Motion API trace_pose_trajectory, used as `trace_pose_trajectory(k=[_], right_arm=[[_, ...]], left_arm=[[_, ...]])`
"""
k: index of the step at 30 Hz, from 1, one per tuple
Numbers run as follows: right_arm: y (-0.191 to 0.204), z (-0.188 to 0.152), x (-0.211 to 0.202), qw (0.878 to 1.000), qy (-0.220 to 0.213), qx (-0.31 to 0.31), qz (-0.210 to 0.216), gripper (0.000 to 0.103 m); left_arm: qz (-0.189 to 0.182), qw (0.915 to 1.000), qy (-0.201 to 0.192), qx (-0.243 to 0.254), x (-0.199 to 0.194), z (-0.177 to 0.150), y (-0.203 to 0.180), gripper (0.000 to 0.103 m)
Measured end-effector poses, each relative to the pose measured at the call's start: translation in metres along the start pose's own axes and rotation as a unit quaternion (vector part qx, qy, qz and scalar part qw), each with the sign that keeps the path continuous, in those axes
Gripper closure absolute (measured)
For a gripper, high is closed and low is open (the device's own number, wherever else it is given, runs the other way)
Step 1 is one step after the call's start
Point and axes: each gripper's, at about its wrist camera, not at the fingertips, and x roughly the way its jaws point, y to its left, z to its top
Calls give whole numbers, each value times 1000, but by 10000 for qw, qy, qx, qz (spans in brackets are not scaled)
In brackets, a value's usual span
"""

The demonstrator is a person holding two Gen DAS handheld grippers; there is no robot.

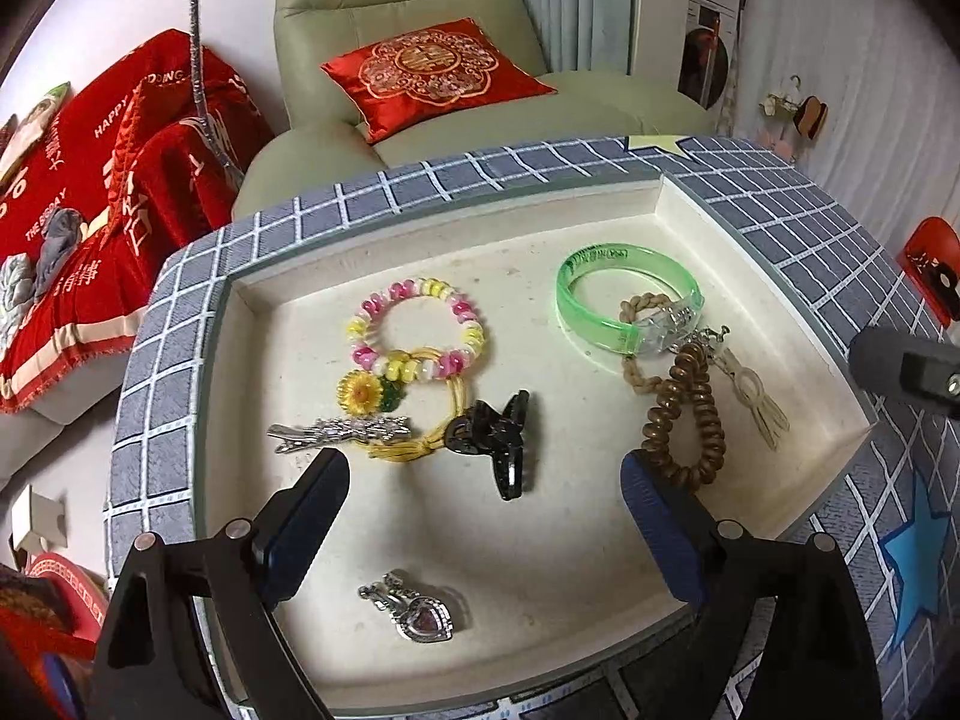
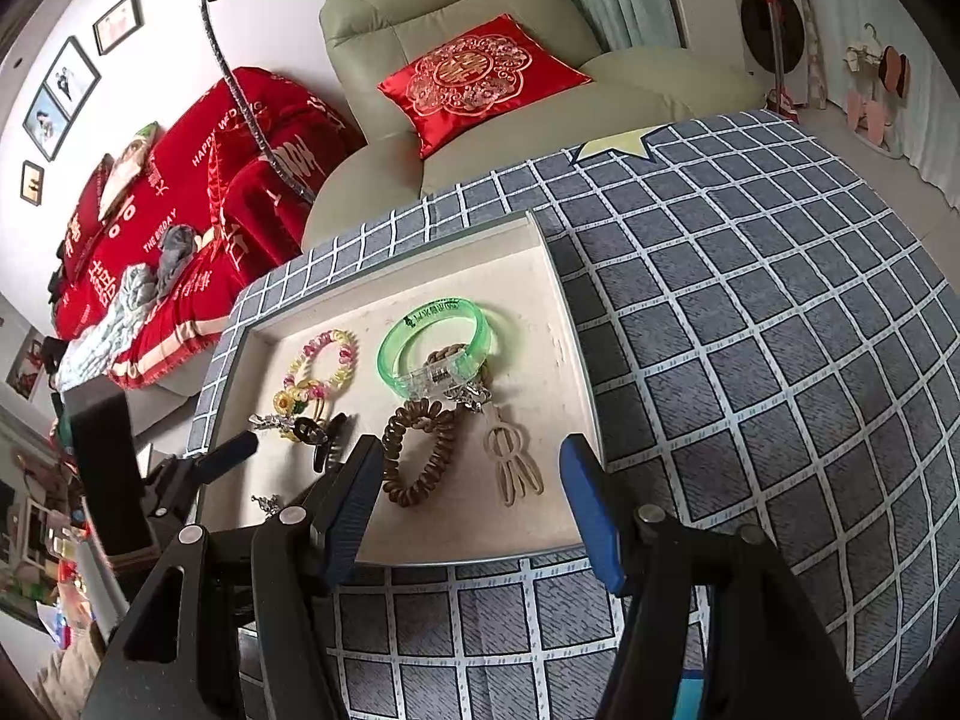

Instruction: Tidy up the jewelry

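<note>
A cream tray [image 1: 600, 222] on a grey checked cloth holds the jewelry. My left gripper [image 1: 485, 467] stands wide open over it, its pads touching nothing. A silver heart pendant [image 1: 423, 609] lies just below its fingers and a black claw clip [image 1: 501, 441] lies between the tips. Beyond are a silver hair clip [image 1: 342, 433], a sunflower tie [image 1: 360, 391] and a pink-yellow bead bracelet [image 1: 414, 324]. A green bangle [image 1: 624, 294], brown coil tie [image 1: 684, 414] and wooden hairpin [image 1: 757, 405] lie right. My right gripper [image 2: 473, 450] hangs open over the tray's [image 2: 576, 360] near right part, holding nothing.
The checked cloth [image 2: 750, 330] covers the table to the right of the tray. A green armchair with a red cushion [image 2: 480, 78] stands behind the table. A red blanket [image 2: 180, 210] covers a sofa at the left. A black gooseneck stand [image 2: 240, 96] rises behind.
</note>
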Motion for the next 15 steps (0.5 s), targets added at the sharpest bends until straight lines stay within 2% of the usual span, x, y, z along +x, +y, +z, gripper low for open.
trace_pose_trajectory(k=[9,11,15], right_arm=[[10,1,11,9993,231,-212,-205,38],[15,3,15,9985,289,-352,-305,36],[29,5,21,9955,324,-696,-549,25]], left_arm=[[160,9999,19,16,-6,1,9,0],[201,9998,27,-8,-7,2,12,0],[262,9996,-12,-132,-13,1,24,0]])
